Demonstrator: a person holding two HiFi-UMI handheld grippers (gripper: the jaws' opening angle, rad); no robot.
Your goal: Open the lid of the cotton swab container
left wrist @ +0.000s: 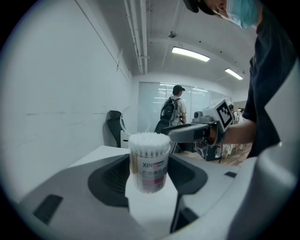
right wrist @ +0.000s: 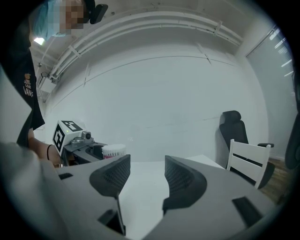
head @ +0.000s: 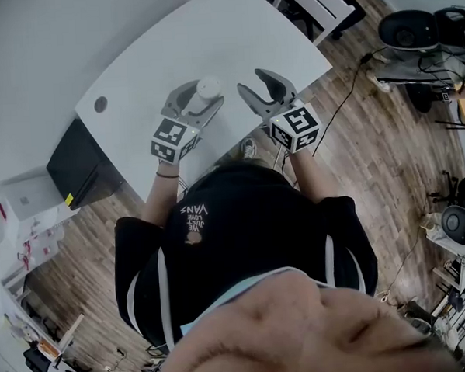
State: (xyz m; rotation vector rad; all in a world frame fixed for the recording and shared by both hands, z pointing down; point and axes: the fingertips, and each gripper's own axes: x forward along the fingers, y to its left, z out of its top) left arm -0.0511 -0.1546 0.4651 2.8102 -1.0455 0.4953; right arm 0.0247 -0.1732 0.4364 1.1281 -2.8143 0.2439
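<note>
The cotton swab container (left wrist: 150, 161), a small clear tub packed with white swabs, stands on the white table (head: 133, 62) between the jaws of my left gripper (left wrist: 151, 180). Both dark pads lie against its sides. In the head view the tub (head: 207, 88) shows as a white cap inside the left gripper (head: 197, 98). I cannot tell whether a clear lid sits over the swab tips. My right gripper (head: 255, 85) hovers just to the right of it, open and empty. The right gripper view shows the gap between the right gripper's (right wrist: 146, 172) pads, and the tub (right wrist: 113, 150) off to the left.
The table's rounded edge runs close in front of my body. A black cabinet (head: 80, 162) stands at the table's left end, and a white chair (right wrist: 248, 157) stands beyond its far right corner. A person with a backpack (left wrist: 172, 110) stands far off. Cables cross the wood floor.
</note>
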